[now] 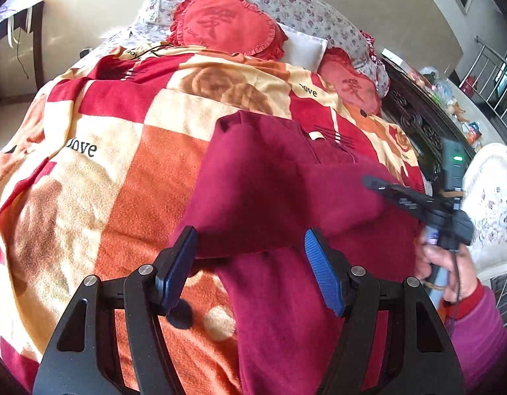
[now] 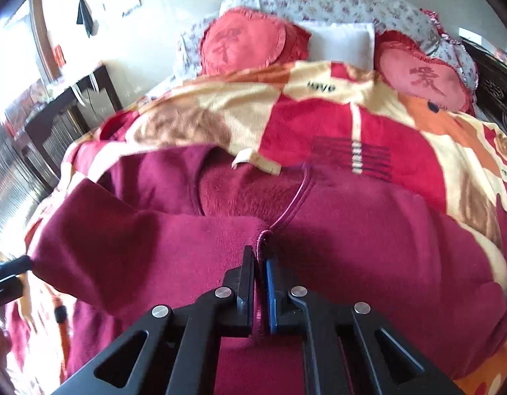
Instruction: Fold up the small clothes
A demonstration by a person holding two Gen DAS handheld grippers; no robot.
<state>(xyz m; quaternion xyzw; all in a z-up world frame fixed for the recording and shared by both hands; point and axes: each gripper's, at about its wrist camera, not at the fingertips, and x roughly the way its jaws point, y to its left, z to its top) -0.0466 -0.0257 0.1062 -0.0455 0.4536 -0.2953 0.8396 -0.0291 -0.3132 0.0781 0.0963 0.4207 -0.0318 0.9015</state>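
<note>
A maroon fleece garment (image 1: 269, 181) lies on the patterned blanket (image 1: 121, 171), with one part folded over the rest. My left gripper (image 1: 253, 263) hovers open above the fold's near edge, its blue pads (image 1: 322, 270) touching no cloth. In the same view a hand (image 1: 447, 263) holds my right gripper (image 1: 385, 191) at the garment's right side. In the right wrist view the right gripper (image 2: 260, 263) is shut on a pinched ridge of the maroon garment (image 2: 368, 230), near a thin cord (image 2: 296, 197). The left gripper (image 2: 6, 273) shows at the left edge, by the folded part.
Two red heart cushions (image 2: 250, 39) (image 2: 424, 79), a white pillow (image 2: 342, 39) and a floral pillow (image 2: 335, 0) lie at the bed's head. A dark carved bed frame (image 1: 414, 121) and a white floral chair (image 1: 490, 204) stand right; a dark table (image 2: 65, 105) stands left.
</note>
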